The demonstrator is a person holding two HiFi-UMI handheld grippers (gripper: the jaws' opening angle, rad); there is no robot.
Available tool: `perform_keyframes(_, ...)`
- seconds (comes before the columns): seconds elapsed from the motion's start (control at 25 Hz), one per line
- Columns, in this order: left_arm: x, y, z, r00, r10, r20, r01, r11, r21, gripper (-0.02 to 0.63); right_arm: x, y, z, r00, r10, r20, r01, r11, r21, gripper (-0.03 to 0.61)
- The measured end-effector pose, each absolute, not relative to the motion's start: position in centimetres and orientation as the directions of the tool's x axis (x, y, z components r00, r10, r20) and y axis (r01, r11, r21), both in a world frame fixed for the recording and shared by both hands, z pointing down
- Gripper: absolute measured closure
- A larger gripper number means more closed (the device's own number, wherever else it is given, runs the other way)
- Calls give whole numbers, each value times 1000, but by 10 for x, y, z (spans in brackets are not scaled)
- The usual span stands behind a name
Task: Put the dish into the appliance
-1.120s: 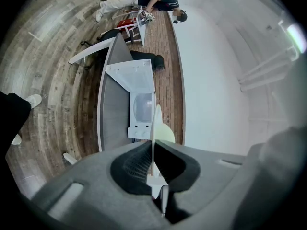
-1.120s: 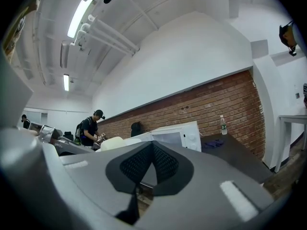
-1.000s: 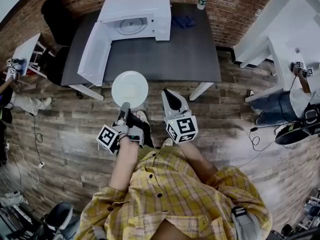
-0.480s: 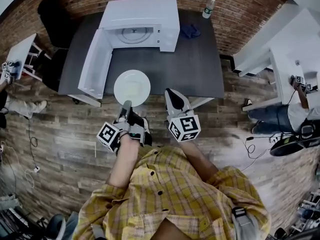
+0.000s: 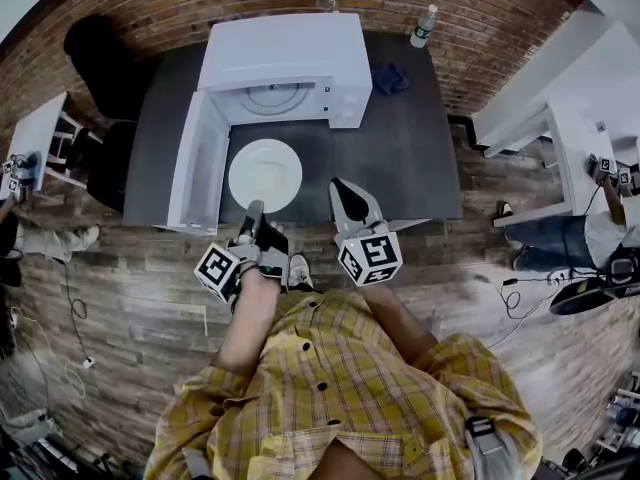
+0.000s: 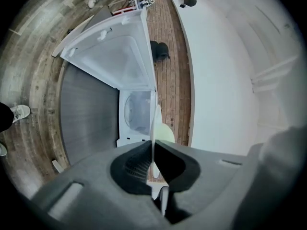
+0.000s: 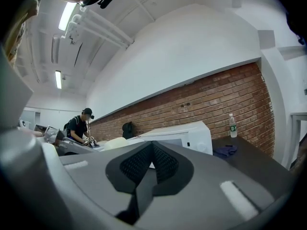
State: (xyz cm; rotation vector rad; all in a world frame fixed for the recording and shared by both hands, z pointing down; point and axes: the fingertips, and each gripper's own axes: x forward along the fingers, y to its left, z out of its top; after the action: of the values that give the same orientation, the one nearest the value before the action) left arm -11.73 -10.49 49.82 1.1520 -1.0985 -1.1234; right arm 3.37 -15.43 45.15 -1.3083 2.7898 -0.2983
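Left gripper (image 5: 250, 214): clenched on the near rim of the round white ceramic plate (image 5: 265, 175); plate carried level above the dark table (image 5: 400, 148), lined up for a straight slide-in
White microwave oven (image 5: 285, 63): door (image 5: 198, 163) swung wide; cavity open
Right gripper (image 5: 346, 198): jaws together, empty; beside the plate, off its path

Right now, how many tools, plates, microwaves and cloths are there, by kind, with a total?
Tool: 2, left tool and right tool
Plate: 1
Microwave: 1
Cloth: 1
Total: 5
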Motion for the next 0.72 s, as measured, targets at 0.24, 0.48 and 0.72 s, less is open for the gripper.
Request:
perform_keyframes(0.24, -138, -144, 507, 147, -986, 78, 67, 89, 994, 604, 18, -186, 456, -608, -792, 59, -784, 587, -202, 577)
perform_keyframes(0.48, -151, -163, 526, 194, -972, 134, 38, 144, 989, 604, 5, -205, 456, -584, -810, 56, -804, 568, -175, 577)
perform_keyframes(0.72, -159, -192, 533, 229, -965, 126, 50, 140, 989, 603, -1, -231, 466, -548, -833, 74, -829, 529, -178, 577)
